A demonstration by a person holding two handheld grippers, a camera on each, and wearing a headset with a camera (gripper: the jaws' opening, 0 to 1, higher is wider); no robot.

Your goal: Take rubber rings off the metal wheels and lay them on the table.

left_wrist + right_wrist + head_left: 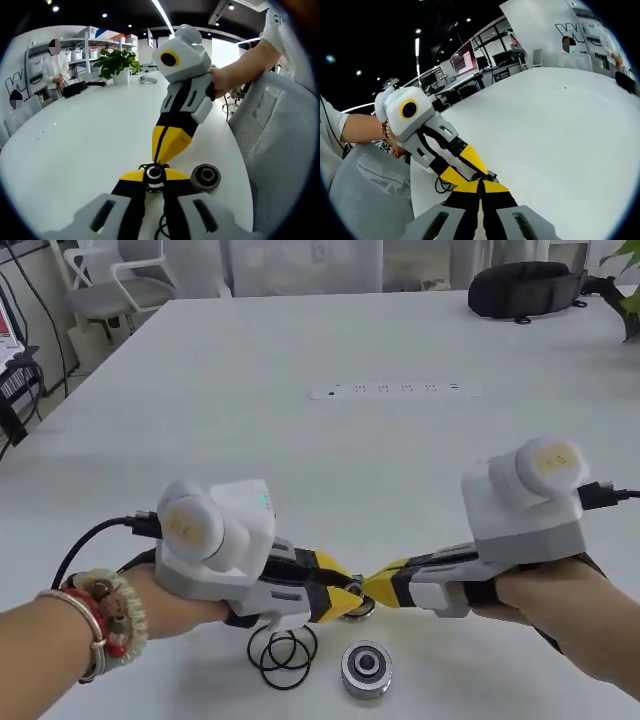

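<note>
— Closest to me, near the table's (300, 460) near edge, a loose metal wheel (366, 668) lies flat with its dark hub facing up. Just to its left, a few thin black rubber rings (283, 650) lie on the tabletop, overlapping one another.

— Where are the two grippers?

— Both meet just behind those things, tip to tip. My left gripper (342, 598) comes in from the left and is clamped on a second wheel, the held wheel (153, 176). In the left gripper view, the yellow jaws sit on either side of it, and the loose wheel lies just to its right. My right gripper (386, 588) comes in from the right. Its yellow jaws are pressed together, and their tips touch the rim of the held wheel. I cannot tell whether a ring is pinched between them.

— Is anything else on the table?

— A white power strip (395, 390) lies mid-table, well apart from the work. A black bag (525, 288) rests near the far right corner. Beaded bracelets (105, 615) circle my left wrist.
</note>
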